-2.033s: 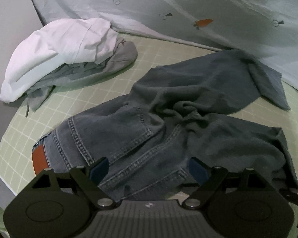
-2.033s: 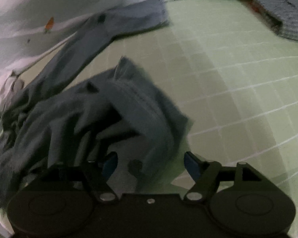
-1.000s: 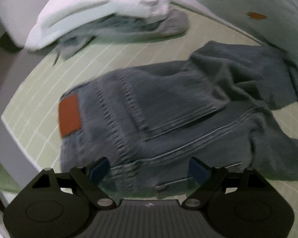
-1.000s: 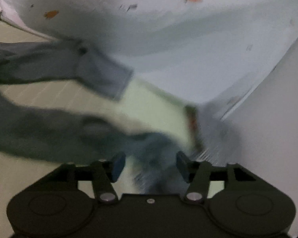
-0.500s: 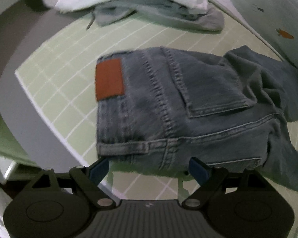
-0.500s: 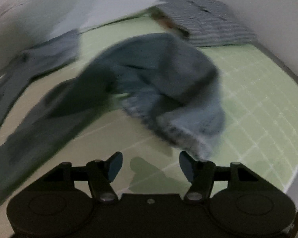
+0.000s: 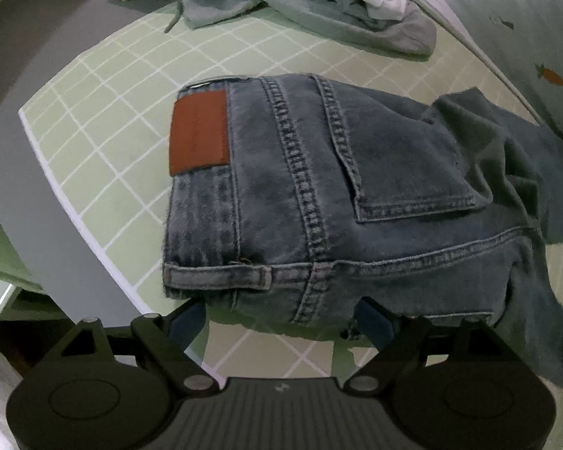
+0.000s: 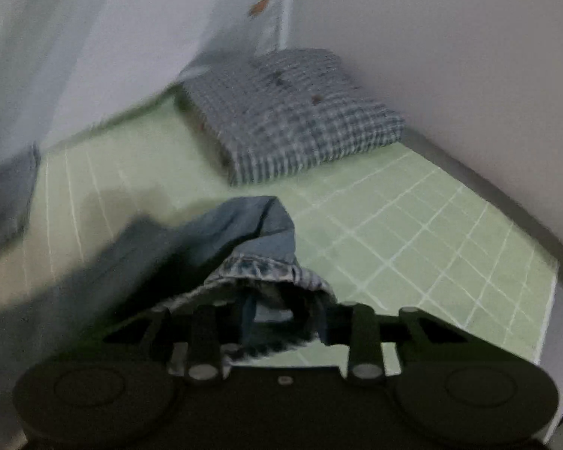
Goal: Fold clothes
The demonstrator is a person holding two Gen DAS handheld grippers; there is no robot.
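The left gripper [image 7: 281, 317] is wide open, just in front of the jeans [image 7: 337, 202]. The right gripper [image 8: 277, 332] pinches a jeans leg.

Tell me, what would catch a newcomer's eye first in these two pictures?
Probably the blue jeans spread on the green grid mat, with a rust-orange patch at the waistband, just ahead of the open left gripper. In the other view, the right gripper has a denim hem bunched between its fingers, and a folded checked shirt lies against the wall.
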